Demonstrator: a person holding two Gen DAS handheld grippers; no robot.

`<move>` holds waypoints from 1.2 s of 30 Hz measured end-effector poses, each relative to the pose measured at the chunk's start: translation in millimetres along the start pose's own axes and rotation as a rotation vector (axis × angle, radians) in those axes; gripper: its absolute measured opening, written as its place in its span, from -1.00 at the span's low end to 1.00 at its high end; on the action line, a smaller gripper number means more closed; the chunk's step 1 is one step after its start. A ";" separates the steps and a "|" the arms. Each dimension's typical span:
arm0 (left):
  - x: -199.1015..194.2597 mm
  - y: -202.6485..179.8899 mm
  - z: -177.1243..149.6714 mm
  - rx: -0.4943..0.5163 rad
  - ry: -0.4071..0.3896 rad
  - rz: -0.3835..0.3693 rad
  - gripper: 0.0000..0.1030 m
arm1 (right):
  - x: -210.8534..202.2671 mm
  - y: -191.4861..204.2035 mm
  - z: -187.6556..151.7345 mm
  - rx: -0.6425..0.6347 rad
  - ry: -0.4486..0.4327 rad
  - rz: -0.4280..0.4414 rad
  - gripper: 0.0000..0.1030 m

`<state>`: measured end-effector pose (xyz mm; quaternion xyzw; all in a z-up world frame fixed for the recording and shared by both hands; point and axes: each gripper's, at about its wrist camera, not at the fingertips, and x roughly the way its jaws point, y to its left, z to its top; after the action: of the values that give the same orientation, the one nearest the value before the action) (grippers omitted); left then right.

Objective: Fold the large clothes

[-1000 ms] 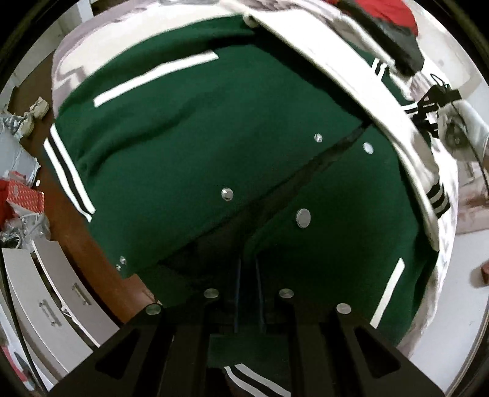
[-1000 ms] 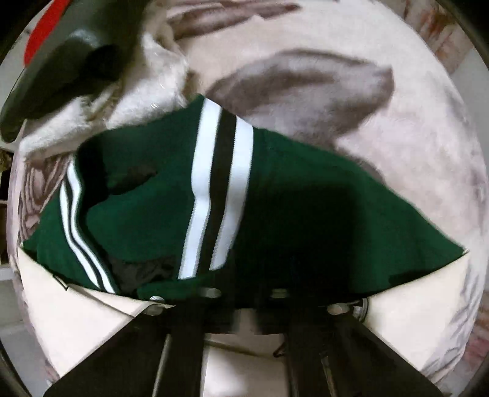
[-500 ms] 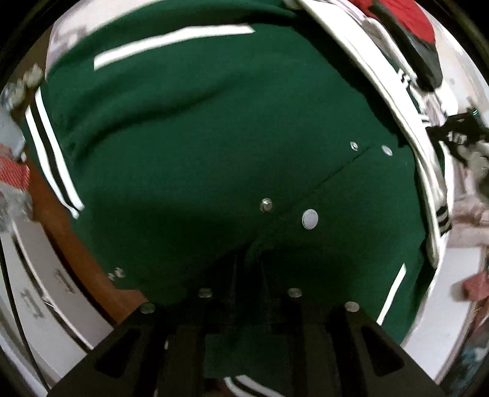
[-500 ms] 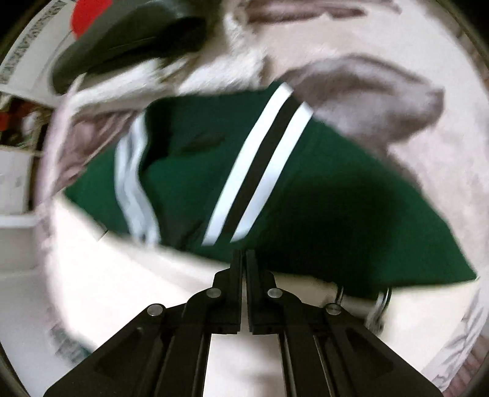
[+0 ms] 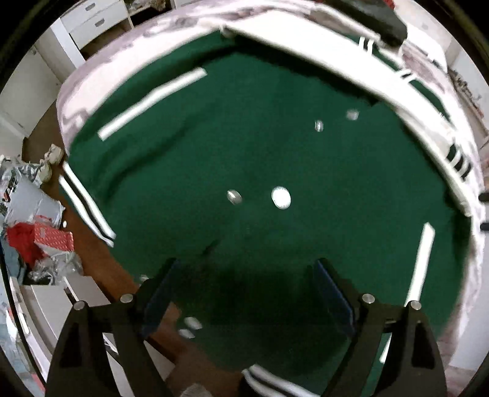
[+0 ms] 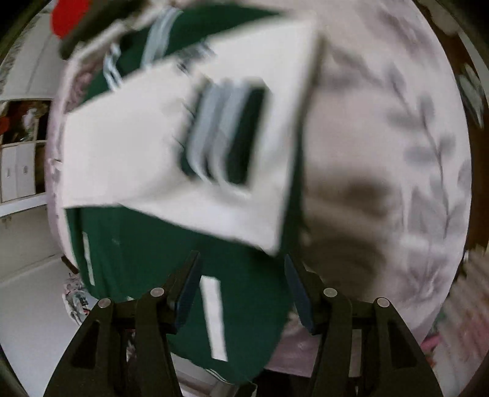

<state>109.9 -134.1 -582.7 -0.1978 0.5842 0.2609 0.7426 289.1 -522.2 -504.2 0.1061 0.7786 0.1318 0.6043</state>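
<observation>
A dark green varsity jacket [image 5: 244, 146] with silver snaps and white pocket stripes lies front up on a pale floral blanket [image 5: 91, 82]. Its white sleeve [image 5: 382, 85] lies across the far side. My left gripper [image 5: 244, 271] is open and empty, above the jacket's lower front. In the right wrist view the white sleeve [image 6: 146, 165] with its striped cuff [image 6: 226, 137] lies folded over the green body [image 6: 146, 247]. My right gripper [image 6: 241, 268] is open and empty, above the jacket's edge.
The blanket [image 6: 382, 152] spreads to the right of the jacket. A brown floor strip [image 5: 104, 268], white drawers [image 5: 39, 305] and a pile of bags and red items [image 5: 30, 241] lie at the left. A dark and red object [image 6: 70, 21] sits at the far end.
Both grippers were shut on the jacket; now both have opened and pulled back. The white sleeve now lies across the green body.
</observation>
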 end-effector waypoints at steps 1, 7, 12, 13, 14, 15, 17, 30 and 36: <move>7.5 -2.4 0.6 0.008 0.011 0.006 0.71 | 12.1 -8.1 -4.9 0.015 0.001 0.004 0.13; 34.9 1.4 2.8 0.017 0.004 -0.021 1.00 | 33.7 -52.1 -26.1 0.153 -0.096 -0.092 -0.90; 36.1 2.9 0.0 0.007 -0.091 -0.034 1.00 | 39.0 -51.3 -30.5 0.109 -0.079 -0.121 -0.89; 37.2 4.6 0.5 0.000 -0.102 -0.044 1.00 | 36.7 -50.4 -30.9 0.105 -0.070 -0.115 -0.88; 37.3 5.6 1.8 0.004 -0.099 -0.050 1.00 | 33.7 -50.3 -31.8 0.102 -0.064 -0.102 -0.84; 36.2 6.2 4.8 0.025 -0.075 -0.055 1.00 | 28.9 -51.1 -34.1 0.096 -0.056 -0.092 -0.74; 32.7 5.8 9.3 0.035 -0.049 -0.052 1.00 | 17.0 -54.8 -44.6 0.075 -0.048 -0.073 -0.30; -78.9 -125.7 -116.2 0.415 -0.165 0.476 1.00 | -37.6 -119.0 -62.7 0.104 -0.015 -0.013 0.03; -59.8 -198.7 -154.1 0.579 -0.253 0.671 1.00 | -41.2 -155.6 -32.7 0.085 0.016 0.011 0.04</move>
<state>104.2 -391.8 -563.6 0.2514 0.5697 0.3348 0.7072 266.7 -684.8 -510.7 0.1350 0.7878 0.1028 0.5921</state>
